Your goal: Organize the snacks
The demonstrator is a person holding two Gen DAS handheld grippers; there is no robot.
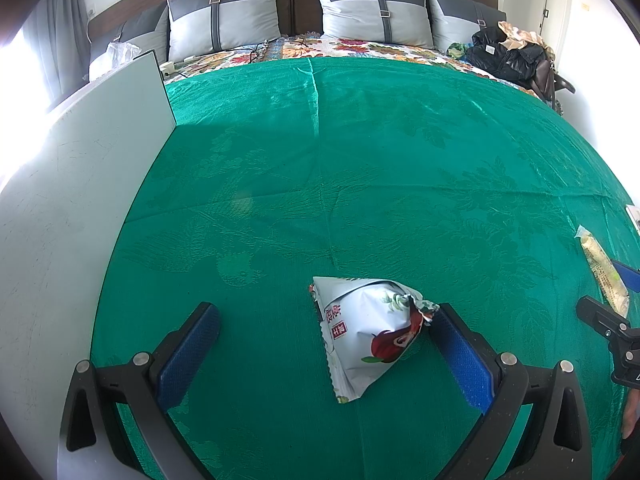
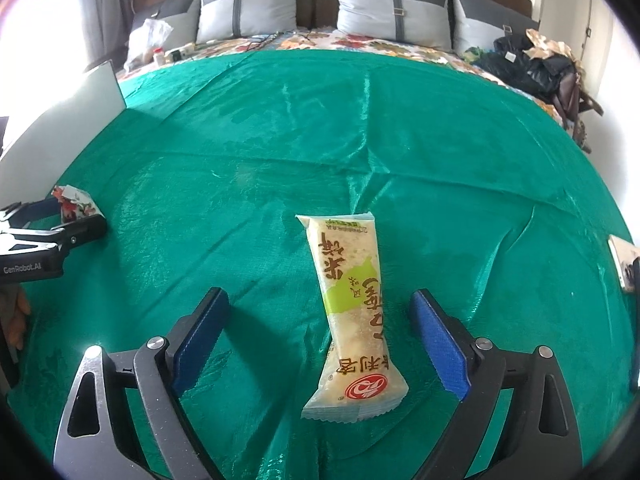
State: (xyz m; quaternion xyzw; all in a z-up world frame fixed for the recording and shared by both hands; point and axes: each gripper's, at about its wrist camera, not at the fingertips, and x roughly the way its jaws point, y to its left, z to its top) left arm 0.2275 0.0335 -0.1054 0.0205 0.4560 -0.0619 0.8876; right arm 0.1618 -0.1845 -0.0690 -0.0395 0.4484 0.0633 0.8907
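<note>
A white snack bag (image 1: 368, 332) printed with red fruit lies on the green cloth (image 1: 360, 160). My left gripper (image 1: 324, 312) stands open around it, and its right pad touches the bag's crumpled edge. A long yellow-green cracker packet (image 2: 352, 312) lies flat between the wide-open fingers of my right gripper (image 2: 319, 295), and neither pad touches it. The same packet (image 1: 604, 272) shows at the right edge of the left wrist view, beside the right gripper's fingers (image 1: 596, 314). The fruit bag (image 2: 74, 200) appears at the far left of the right wrist view.
A white board (image 1: 80, 184) stands along the cloth's left side. Grey pillows (image 1: 224, 12) and a headboard lie at the back, with a pile of dark clothes (image 1: 508, 56) at the back right. A clear plastic bag (image 2: 148, 40) sits at the back left. A small flat object (image 2: 622, 264) lies at the right edge.
</note>
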